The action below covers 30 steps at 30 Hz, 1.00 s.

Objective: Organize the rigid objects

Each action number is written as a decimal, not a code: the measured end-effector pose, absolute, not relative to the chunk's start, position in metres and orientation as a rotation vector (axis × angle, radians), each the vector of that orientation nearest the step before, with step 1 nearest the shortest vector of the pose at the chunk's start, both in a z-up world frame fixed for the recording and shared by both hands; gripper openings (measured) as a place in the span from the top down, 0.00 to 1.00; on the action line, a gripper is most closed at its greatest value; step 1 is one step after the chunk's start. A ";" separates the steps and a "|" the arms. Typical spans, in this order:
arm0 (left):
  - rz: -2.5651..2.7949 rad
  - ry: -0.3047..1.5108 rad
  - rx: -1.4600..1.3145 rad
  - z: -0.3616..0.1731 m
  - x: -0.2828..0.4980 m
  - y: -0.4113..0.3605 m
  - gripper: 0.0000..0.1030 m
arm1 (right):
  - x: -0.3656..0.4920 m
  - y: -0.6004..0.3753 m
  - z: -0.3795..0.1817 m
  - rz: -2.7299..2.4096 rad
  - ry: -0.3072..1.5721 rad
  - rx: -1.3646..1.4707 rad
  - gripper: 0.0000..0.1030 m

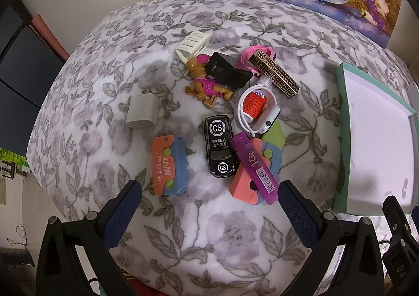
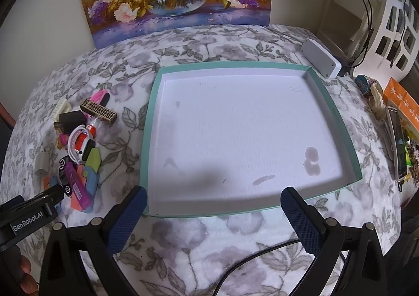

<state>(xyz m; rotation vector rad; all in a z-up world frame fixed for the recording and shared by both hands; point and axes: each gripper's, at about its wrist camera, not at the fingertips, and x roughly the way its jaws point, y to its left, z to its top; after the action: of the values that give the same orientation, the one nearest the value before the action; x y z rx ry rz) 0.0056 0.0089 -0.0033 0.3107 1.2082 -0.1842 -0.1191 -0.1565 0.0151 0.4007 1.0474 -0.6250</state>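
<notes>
Gaping left claw (image 1: 209, 191) (holding nothing) | right claw (image 2: 213, 200) likewise, facing tray (image 2: 153, 102)

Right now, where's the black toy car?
In the left wrist view the black toy car lies mid-pile on the floral blanket, between the orange-and-blue carrot knife on its left and the purple lighter on its right.
</notes>
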 end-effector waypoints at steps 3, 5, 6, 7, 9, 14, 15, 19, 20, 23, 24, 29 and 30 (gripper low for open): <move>-0.184 1.208 0.311 -0.003 0.006 0.009 0.00 | -0.119 -0.156 0.015 -0.625 1.047 0.400 0.00; -0.184 1.209 0.310 -0.003 0.006 0.009 0.00 | -0.119 -0.156 0.015 -0.626 1.048 0.400 0.00; -0.184 1.209 0.310 -0.003 0.006 0.009 0.00 | -0.119 -0.156 0.015 -0.626 1.048 0.400 0.00; -0.184 1.209 0.309 -0.003 0.006 0.009 0.00 | -0.119 -0.156 0.015 -0.626 1.048 0.400 0.00; -0.184 1.210 0.306 -0.003 0.006 0.009 0.00 | -0.119 -0.156 0.015 -0.626 1.049 0.399 0.00; -0.187 1.210 0.301 -0.002 0.007 0.010 0.00 | -0.119 -0.155 0.014 -0.625 1.052 0.397 0.00; -0.188 1.211 0.299 -0.002 0.007 0.010 0.00 | -0.119 -0.155 0.013 -0.624 1.054 0.397 0.00; -0.190 1.212 0.292 -0.002 0.007 0.011 0.00 | -0.118 -0.155 0.013 -0.624 1.060 0.393 0.00; -0.191 1.212 0.290 -0.002 0.007 0.011 0.00 | -0.117 -0.155 0.013 -0.625 1.061 0.393 0.00; -0.193 1.213 0.286 -0.002 0.007 0.012 0.00 | -0.117 -0.155 0.012 -0.626 1.063 0.395 0.00; -0.194 1.213 0.284 -0.001 0.007 0.012 0.00 | -0.117 -0.155 0.011 -0.627 1.064 0.395 0.00; -0.199 1.214 0.277 -0.001 0.007 0.012 0.00 | -0.116 -0.154 0.010 -0.626 1.067 0.390 0.00; -0.201 1.214 0.275 -0.001 0.008 0.012 0.00 | -0.116 -0.154 0.010 -0.626 1.068 0.389 0.00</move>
<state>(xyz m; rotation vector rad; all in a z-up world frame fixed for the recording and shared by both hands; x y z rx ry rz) 0.0075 0.0120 -0.0006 0.2752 1.2135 -0.2005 -0.1164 -0.1539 0.0102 0.3890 1.0680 -0.6260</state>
